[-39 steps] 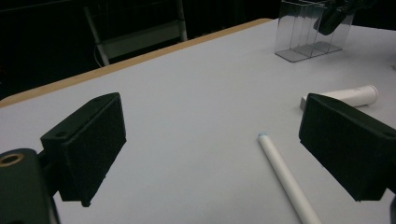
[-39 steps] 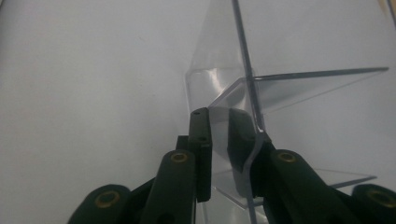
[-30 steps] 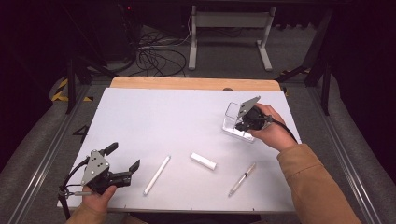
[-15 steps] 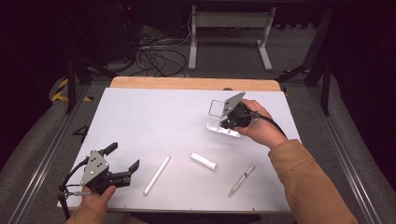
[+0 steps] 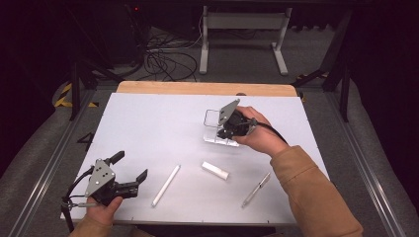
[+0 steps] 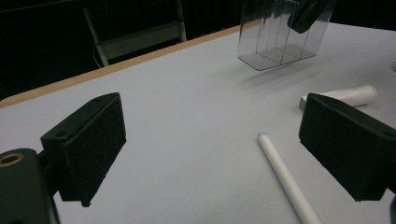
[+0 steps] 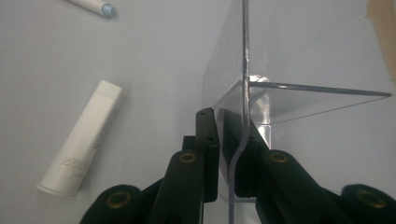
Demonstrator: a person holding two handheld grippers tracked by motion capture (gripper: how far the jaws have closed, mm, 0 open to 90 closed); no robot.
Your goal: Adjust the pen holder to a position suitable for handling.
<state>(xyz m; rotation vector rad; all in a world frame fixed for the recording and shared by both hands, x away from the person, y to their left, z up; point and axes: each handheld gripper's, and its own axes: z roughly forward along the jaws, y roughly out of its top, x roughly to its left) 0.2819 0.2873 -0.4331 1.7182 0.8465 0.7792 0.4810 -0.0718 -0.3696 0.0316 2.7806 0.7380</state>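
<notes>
The clear plastic holder (image 5: 221,129) is being pinched by the right claw (image 5: 228,129), whose jaws are pressed together on one thin wall of it, as the right gripper view is showing along the wall's edge (image 7: 244,93). The holder is being held at the middle of the counter (image 5: 163,123), toward its far half, tilted, with its near bottom edge seeming lifted off the surface; a shadow is being cast beneath it in the left gripper view (image 6: 285,32). Its partition walls are being kept roughly upright, and its long axis is lying about across the counter.

Wide bare surface is being left to the holder's left and toward the far wooden edge (image 5: 202,88). On the near side, three things are lying well apart from it: a white stick (image 5: 166,184), pointing away from the person and slightly rightward; a short white tube (image 5: 215,171), lying crosswise; and a slim pen (image 5: 256,189) near the right forearm, angled like the stick.

The left claw (image 5: 132,174) is being held spread and empty at the near left corner, with the stick just beside it.

Faint printing is being shown on the tube (image 7: 81,144), too small to be read.
</notes>
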